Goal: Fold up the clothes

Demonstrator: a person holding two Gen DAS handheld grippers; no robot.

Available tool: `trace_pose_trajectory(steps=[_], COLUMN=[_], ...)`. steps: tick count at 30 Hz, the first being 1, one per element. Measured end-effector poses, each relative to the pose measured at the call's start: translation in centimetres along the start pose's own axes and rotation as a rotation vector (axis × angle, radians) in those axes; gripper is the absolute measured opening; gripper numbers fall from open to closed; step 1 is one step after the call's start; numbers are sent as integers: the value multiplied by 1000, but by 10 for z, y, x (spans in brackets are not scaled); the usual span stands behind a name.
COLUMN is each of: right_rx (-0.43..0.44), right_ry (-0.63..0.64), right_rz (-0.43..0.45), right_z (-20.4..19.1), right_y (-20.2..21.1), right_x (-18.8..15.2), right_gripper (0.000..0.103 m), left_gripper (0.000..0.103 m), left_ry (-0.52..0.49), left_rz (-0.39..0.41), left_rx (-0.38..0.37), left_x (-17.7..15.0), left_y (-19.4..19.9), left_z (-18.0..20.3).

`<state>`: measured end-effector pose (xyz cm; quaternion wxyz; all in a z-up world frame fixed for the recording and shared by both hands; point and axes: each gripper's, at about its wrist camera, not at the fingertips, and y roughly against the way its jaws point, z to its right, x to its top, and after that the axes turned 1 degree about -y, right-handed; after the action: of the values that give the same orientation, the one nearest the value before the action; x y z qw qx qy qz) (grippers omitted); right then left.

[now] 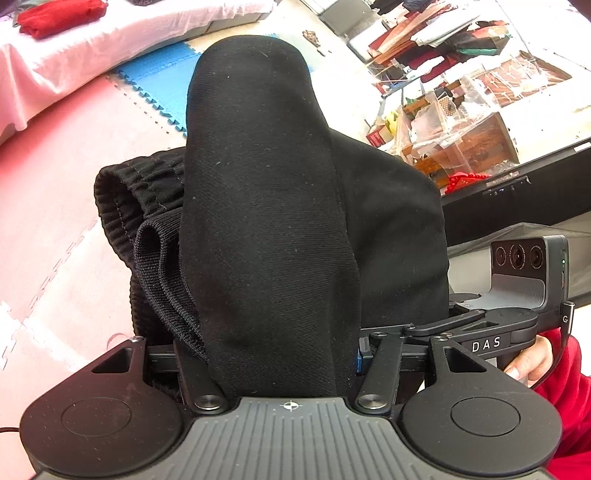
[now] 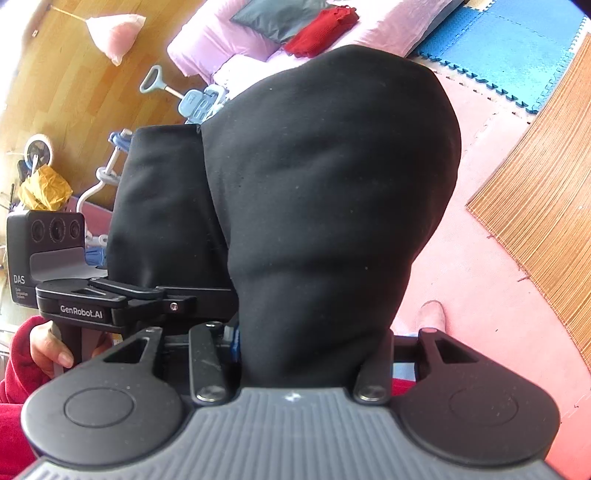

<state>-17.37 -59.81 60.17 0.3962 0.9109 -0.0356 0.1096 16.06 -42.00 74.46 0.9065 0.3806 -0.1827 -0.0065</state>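
I have each hand-held gripper, left [image 1: 280,354] and right [image 2: 314,350], clamped on the black garment [image 1: 266,206], which hangs above the pink floor mat [image 1: 55,229]; beyond the garment lies a red cloth [image 2: 321,33].

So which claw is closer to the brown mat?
Right. The mat lies just right of the right claw; the left claw is on its other side, farther off.
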Motion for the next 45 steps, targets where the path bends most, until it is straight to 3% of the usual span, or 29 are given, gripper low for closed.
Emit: trace_pose_trajectory(steps=[6, 8, 11, 17, 29, 31, 34, 38, 45], right_rx=[-11, -18, -19, -25, 3, 11, 13, 23, 45], right_ry=[-40, -55, -67, -57, 114, 135, 163, 171, 116], right_rz=[56, 72, 68, 26, -96, -122, -154, -168, -142], right_z=[39, 50, 67, 110, 232, 244, 213, 222, 262], right_y=[31, 42, 56, 83, 181, 187, 147, 148, 161], right_x=[39, 48, 59, 83, 153, 167, 189, 208, 242], right_gripper=[46, 46, 46, 46, 46, 46, 46, 46, 46], left_gripper=[56, 56, 56, 56, 56, 56, 56, 56, 56], left_ry=[-70, -71, -76, -20, 147, 164, 199, 214, 180], left_rz=[-20, -22, -25, -17, 163, 181, 201, 207, 167], left_rx=[-24, -28, -32, -13, 51, 57, 67, 80, 106], left_x=[91, 90, 110, 145, 210, 218, 228, 248, 325], left_y=[-51, -29, -34, -68, -179, -194, -214, -237, -275], left_z=[15, -7, -7, 4, 104, 120, 140, 164, 179])
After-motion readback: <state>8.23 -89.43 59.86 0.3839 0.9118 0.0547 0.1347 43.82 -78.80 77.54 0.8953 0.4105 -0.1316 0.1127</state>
